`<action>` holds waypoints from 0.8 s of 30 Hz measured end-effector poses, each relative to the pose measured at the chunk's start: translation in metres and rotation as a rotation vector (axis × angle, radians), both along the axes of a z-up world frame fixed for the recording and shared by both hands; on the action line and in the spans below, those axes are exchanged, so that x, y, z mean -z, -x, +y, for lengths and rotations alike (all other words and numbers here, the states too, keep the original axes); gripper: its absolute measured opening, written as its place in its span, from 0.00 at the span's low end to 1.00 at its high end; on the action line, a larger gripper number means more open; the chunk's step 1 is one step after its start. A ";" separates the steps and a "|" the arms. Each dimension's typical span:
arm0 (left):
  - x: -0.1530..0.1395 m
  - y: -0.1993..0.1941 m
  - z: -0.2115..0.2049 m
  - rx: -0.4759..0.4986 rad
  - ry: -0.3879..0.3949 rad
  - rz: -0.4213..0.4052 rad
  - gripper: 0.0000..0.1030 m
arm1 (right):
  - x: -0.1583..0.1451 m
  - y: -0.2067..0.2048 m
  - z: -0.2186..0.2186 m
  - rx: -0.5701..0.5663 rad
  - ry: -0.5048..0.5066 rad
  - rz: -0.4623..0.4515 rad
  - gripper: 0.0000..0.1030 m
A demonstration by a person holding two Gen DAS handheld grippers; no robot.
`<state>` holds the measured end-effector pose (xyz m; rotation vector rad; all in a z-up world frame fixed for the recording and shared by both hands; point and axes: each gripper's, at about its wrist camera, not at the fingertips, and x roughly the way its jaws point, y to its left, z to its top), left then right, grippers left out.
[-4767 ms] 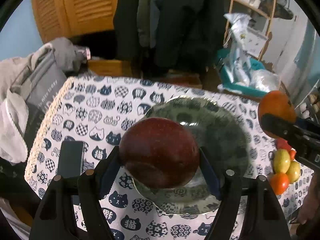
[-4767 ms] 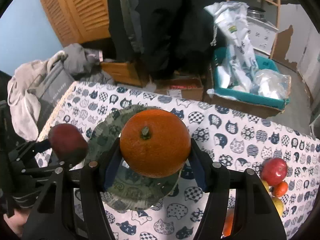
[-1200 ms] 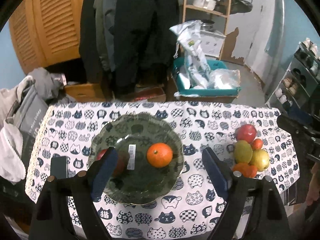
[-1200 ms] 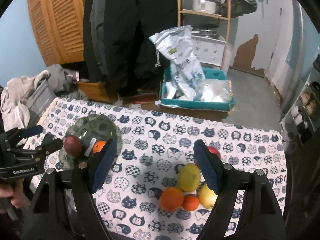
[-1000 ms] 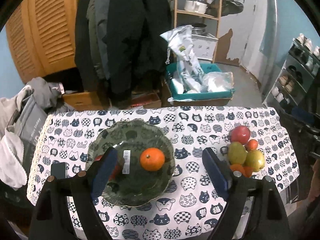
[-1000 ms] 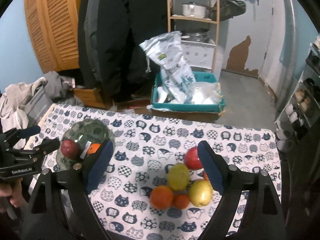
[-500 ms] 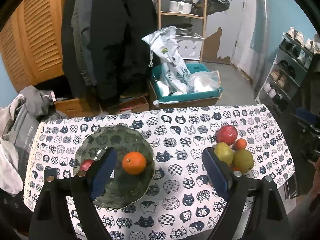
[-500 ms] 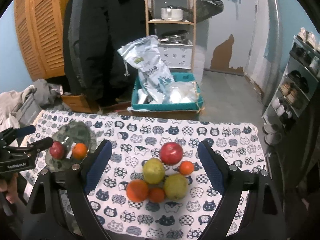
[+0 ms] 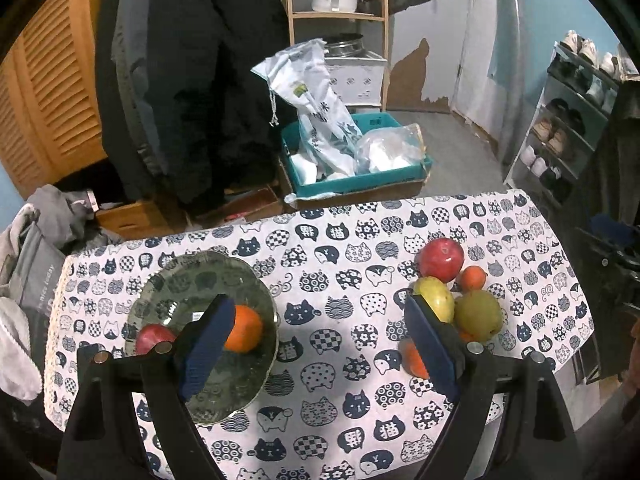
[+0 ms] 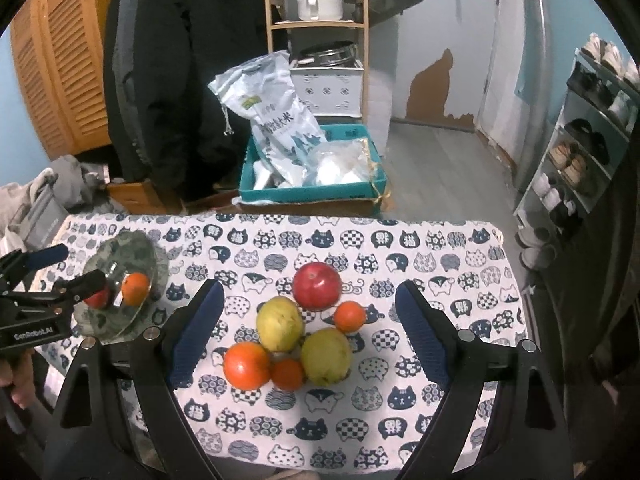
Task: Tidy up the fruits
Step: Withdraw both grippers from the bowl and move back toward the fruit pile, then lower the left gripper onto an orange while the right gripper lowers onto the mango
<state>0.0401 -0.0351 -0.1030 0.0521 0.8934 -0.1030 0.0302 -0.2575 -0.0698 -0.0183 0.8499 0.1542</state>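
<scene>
A cat-print tablecloth (image 10: 400,248) covers the table; beyond it a white rice sack (image 10: 272,120) printed with Chinese characters stands in a teal bin (image 10: 304,192); a green glass plate (image 9: 180,280) at left holds an orange (image 9: 244,328) and a red apple (image 9: 154,338); the fruit pile (image 10: 304,328) sits at right; the left gripper (image 9: 320,344), marked "GenRobot.AI", and the right gripper (image 10: 310,328) both gape wide, empty.
</scene>
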 end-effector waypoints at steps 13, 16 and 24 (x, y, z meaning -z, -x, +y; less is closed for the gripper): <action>0.034 -0.013 -0.020 0.008 0.017 0.073 0.86 | 0.037 -0.012 -0.014 0.020 0.008 0.085 0.84; 0.046 -0.015 -0.026 0.016 0.012 0.102 0.86 | 0.052 -0.016 -0.017 0.026 0.016 0.122 0.84; 0.082 -0.026 -0.043 0.028 -0.008 0.171 0.86 | 0.098 -0.029 -0.023 0.030 0.010 0.239 0.84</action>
